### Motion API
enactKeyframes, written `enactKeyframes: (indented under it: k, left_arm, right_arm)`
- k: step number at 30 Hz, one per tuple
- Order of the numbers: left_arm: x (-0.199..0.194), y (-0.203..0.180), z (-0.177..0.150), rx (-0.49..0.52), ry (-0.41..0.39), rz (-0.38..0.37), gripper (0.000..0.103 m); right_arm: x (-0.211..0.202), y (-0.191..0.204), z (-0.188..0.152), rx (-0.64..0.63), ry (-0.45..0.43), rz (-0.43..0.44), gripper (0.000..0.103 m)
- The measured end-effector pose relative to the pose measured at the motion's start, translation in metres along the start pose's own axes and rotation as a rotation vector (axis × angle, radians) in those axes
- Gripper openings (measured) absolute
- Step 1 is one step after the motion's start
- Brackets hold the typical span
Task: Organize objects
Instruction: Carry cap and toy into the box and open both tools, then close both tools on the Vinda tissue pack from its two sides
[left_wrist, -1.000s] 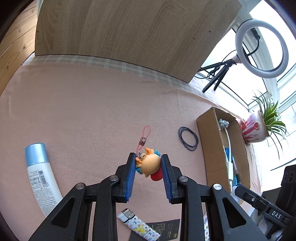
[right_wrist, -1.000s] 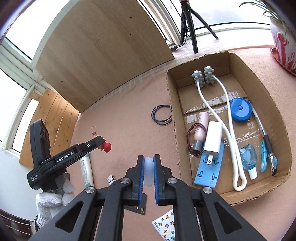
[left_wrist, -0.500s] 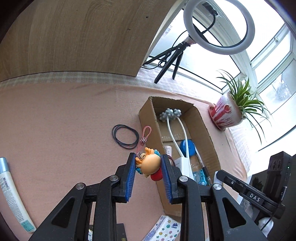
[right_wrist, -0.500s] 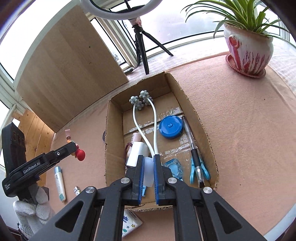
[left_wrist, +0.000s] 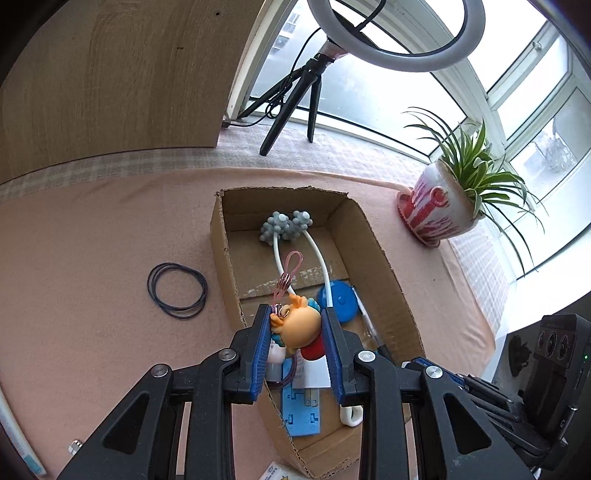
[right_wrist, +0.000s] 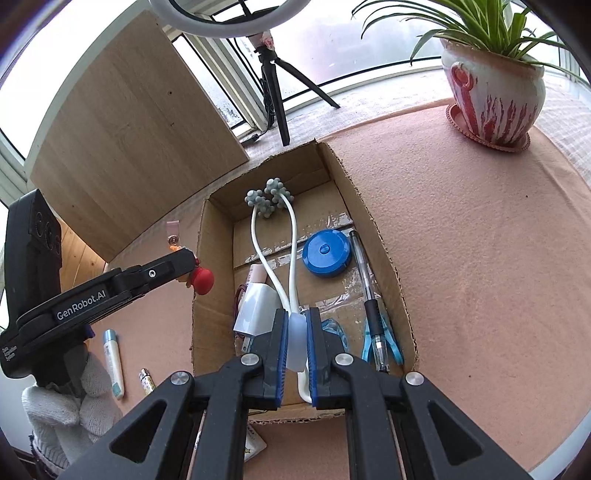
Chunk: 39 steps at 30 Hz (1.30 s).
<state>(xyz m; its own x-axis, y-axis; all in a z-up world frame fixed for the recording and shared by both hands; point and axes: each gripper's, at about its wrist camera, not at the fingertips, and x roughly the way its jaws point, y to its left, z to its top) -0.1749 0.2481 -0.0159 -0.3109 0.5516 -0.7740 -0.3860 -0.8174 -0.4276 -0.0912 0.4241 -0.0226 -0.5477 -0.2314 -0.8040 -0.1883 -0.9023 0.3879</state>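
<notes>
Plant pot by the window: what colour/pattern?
White plant pot with red streaky markings; clearest in the right wrist view.

"GenRobot.AI" in white letters on the black arm of the left gripper (right_wrist: 184, 264), left side of the right wrist frame. Smaller white print on its handle at the far left edge (too small to read). Print on the white tube (right_wrist: 112, 356) at lower left is blurred. Left wrist frame: nothing legible.
</notes>
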Motion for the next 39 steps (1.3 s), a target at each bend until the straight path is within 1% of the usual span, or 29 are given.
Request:
enactKeyframes:
  k: [5, 12, 14, 15, 16, 18, 21, 25, 30, 34, 38, 39]
  left_arm:
    - [0.013, -0.004, -0.004, 0.01, 0.023, 0.012, 0.029]
    - [0.017, -0.006, -0.004, 0.026, 0.034, 0.028, 0.03]
    - [0.018, -0.005, -0.004, 0.022, 0.042, 0.024, 0.03]
    - [0.018, -0.004, -0.004, 0.015, 0.043, 0.023, 0.031]
    - [0.018, -0.003, -0.004, 0.008, 0.045, 0.021, 0.035]
    - [0.014, -0.002, -0.005, 0.014, 0.041, 0.012, 0.035]
    - [0.008, -0.001, -0.006, 0.017, 0.037, 0.007, 0.035]
    - [-0.005, 0.004, -0.011, 0.008, 0.029, -0.005, 0.035]
    - [-0.028, 0.021, -0.027, -0.001, 0.023, -0.015, 0.036]
    - [-0.044, 0.041, -0.047, -0.011, 0.047, -0.024, 0.038]
    - [-0.054, 0.056, -0.068, 0.017, 0.085, -0.013, 0.038]
    - [-0.056, 0.058, -0.072, 0.021, 0.095, -0.017, 0.04]
  right_arm:
    - [0.008, -0.002, -0.003, -0.002, 0.017, -0.001, 0.009]
    - [0.013, 0.0, -0.004, -0.015, 0.029, -0.007, 0.009]
    - [0.014, 0.002, -0.004, -0.023, 0.032, -0.013, 0.018]
    - [0.014, 0.002, -0.005, -0.027, 0.032, -0.024, 0.026]
    - [0.015, 0.003, -0.006, -0.033, 0.035, -0.03, 0.039]
    - [0.014, 0.006, -0.009, -0.043, 0.031, -0.036, 0.05]
    - [0.012, 0.009, -0.012, -0.048, 0.027, -0.038, 0.05]
    - [0.006, 0.011, -0.016, -0.027, 0.021, -0.017, 0.05]
    - [-0.004, 0.015, -0.027, -0.012, 0.017, 0.011, 0.05]
    - [-0.011, 0.018, -0.042, 0.005, 0.025, 0.028, 0.05]
    - [-0.015, 0.018, -0.062, 0.033, 0.037, 0.038, 0.05]
    - [-0.015, 0.018, -0.068, 0.041, 0.044, 0.04, 0.05]
